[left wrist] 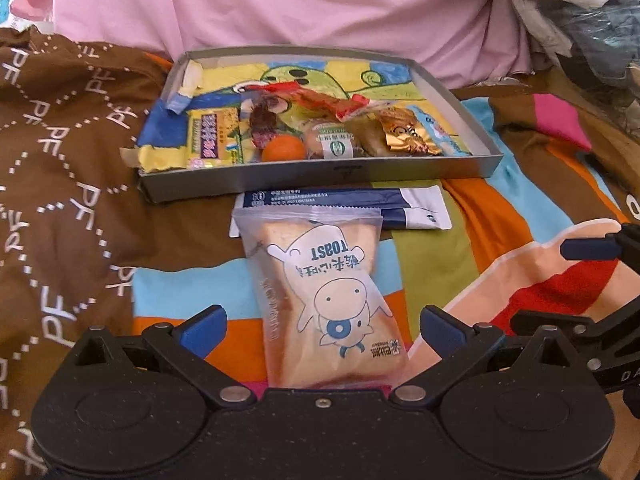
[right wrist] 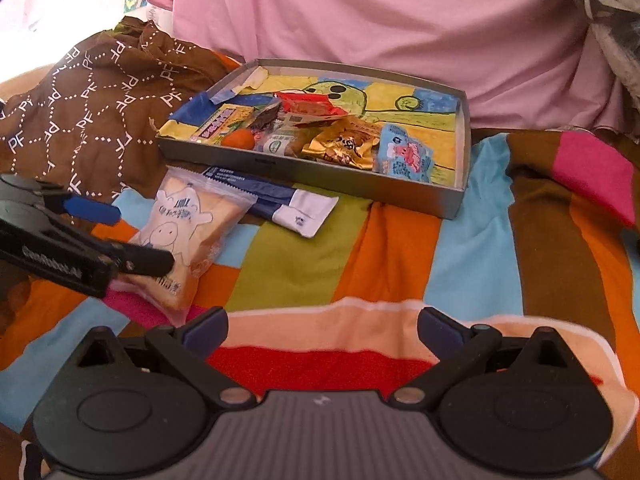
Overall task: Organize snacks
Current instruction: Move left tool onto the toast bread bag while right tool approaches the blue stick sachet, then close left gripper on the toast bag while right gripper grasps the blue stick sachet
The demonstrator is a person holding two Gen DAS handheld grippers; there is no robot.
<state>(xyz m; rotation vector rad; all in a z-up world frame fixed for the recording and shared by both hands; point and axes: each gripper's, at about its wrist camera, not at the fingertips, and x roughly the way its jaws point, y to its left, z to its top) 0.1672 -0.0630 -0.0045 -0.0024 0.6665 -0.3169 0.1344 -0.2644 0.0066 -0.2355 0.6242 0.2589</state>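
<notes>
While the left tool (left wrist: 320,334) straddles the toast packet (left wrist: 320,292) with jaws spread, the pick-up is pending; next, clench and lift toward the tray (left wrist: 320,174). Right tool (right wrist: 322,330) gapes idle.

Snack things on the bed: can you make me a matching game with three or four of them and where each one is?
Things:
1. clear toast bread packet with a cartoon cow
2. round orange fruit
3. long navy and white sachets
4. light blue packet with pink cartoon

Places:
A. inside the grey cardboard tray, at its right end
B. between the open fingers of the left gripper
C. on the striped blanket, just outside the tray's front wall
D. inside the tray, behind its front wall

Pairs: 1-B, 2-D, 3-C, 4-A
</notes>
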